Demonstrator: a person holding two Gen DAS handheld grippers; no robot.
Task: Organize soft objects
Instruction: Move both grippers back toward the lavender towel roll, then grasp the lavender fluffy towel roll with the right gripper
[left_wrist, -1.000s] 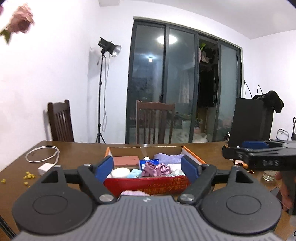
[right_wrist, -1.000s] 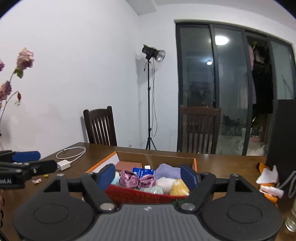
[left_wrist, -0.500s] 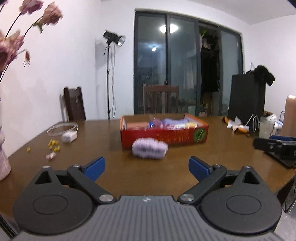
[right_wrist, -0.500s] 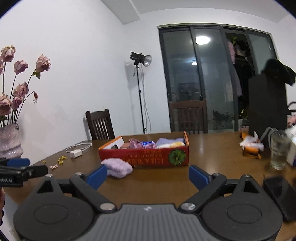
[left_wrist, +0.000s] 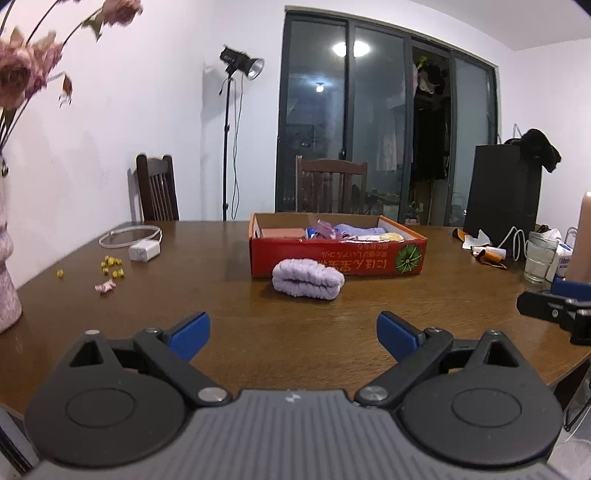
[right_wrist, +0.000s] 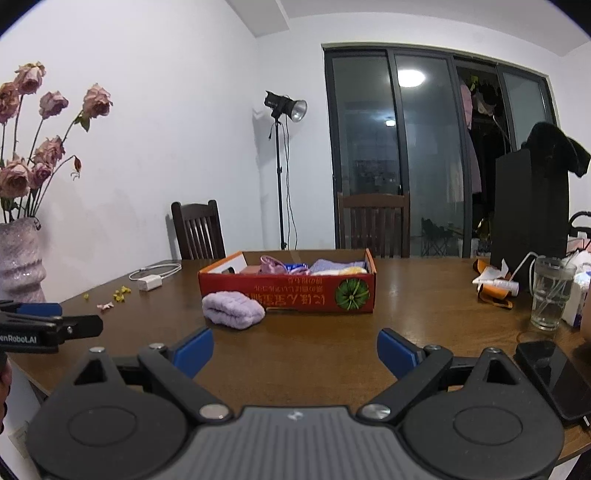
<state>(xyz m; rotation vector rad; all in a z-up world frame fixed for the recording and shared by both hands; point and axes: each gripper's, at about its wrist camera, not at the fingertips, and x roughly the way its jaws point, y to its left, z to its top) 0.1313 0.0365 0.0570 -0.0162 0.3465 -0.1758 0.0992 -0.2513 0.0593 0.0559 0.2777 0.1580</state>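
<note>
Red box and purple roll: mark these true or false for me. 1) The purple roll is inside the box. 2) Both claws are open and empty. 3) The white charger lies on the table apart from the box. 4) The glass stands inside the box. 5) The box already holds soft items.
1) False. The purple roll lies on the table in front of the red box, outside it.
2) True. The left claw and right claw stand wide with nothing between their pads.
3) True. The white charger rests on the wood well to one side of the box.
4) False. The glass stands on the table off to the other side.
5) True. Folded soft pieces show above its rim.
</note>
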